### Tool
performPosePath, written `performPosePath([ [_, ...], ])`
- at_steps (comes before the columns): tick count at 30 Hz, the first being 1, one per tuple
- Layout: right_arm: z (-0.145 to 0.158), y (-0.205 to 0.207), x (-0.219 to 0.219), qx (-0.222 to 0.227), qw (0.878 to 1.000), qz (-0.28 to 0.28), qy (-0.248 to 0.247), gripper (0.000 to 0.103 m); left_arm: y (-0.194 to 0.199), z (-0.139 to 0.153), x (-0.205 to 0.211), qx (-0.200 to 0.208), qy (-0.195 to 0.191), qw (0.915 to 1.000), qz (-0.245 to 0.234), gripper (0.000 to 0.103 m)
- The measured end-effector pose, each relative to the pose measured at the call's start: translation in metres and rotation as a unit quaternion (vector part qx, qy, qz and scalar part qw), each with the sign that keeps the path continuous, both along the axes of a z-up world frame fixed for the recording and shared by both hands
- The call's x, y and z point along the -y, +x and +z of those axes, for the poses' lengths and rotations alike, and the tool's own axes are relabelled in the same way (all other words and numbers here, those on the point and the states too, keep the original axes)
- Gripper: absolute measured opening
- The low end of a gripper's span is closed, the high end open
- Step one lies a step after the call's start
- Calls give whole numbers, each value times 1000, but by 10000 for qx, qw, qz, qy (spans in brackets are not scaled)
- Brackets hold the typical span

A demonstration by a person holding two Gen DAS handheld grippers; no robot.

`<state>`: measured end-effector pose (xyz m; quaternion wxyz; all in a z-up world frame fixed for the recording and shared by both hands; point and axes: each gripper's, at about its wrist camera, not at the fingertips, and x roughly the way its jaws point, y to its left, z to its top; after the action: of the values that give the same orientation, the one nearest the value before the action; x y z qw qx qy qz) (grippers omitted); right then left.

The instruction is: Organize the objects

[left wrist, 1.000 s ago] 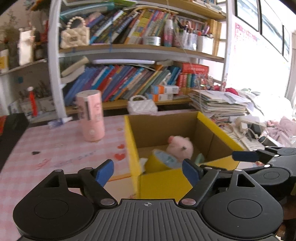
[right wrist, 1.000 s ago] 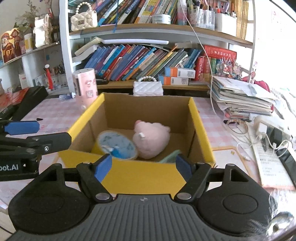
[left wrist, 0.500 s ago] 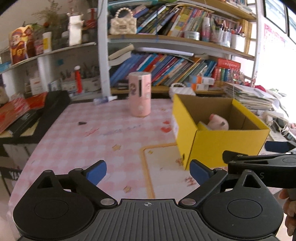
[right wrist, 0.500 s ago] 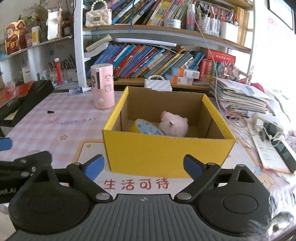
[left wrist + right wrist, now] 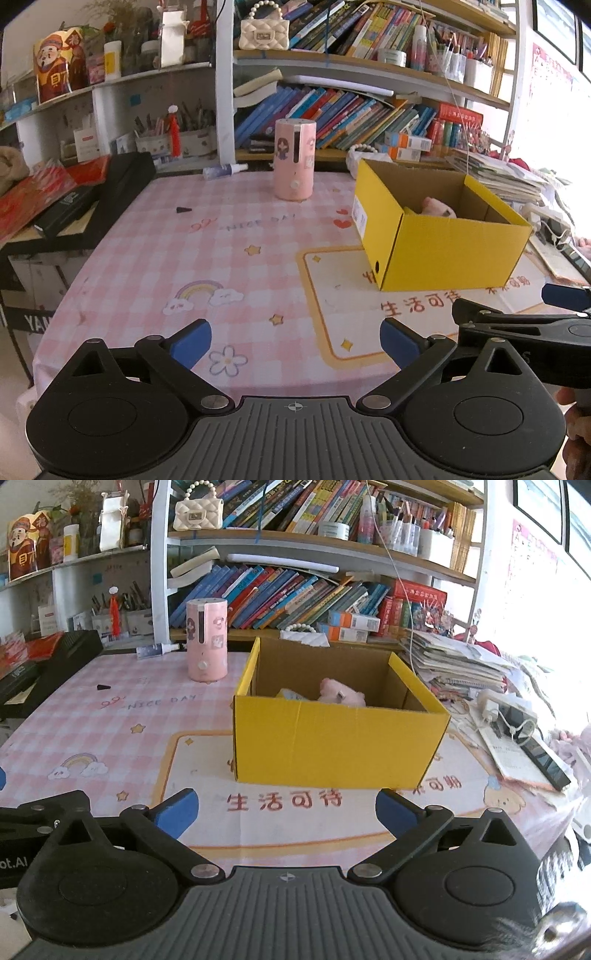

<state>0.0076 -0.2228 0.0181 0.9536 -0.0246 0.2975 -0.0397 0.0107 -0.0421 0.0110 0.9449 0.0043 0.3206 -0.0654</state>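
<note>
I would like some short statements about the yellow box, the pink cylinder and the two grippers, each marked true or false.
1. The pink plush toy lies inside the yellow box. True.
2. The left gripper is shut on a toy. False: its jaws stand wide apart and hold nothing.
3. The pink cylinder stands upright on the tablecloth, outside the box. True.
4. The yellow box is closed with a lid. False: its top is open.
5. The right gripper is open and holds nothing. True.
6. The pink cylinder stands to the right of the box. False: in both views it is to the left.
</note>
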Motion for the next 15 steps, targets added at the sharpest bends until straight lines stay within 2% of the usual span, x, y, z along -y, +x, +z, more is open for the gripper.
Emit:
performPosePath([
  [10,-6,-12,-5,-76,9999,-98,56,103,-8,-4,3,-21,356,9994,28,100],
  [15,-6,-13,-7,-99,9999,-139,8,103,-6,-4,1,-66,330,9994,57,100],
])
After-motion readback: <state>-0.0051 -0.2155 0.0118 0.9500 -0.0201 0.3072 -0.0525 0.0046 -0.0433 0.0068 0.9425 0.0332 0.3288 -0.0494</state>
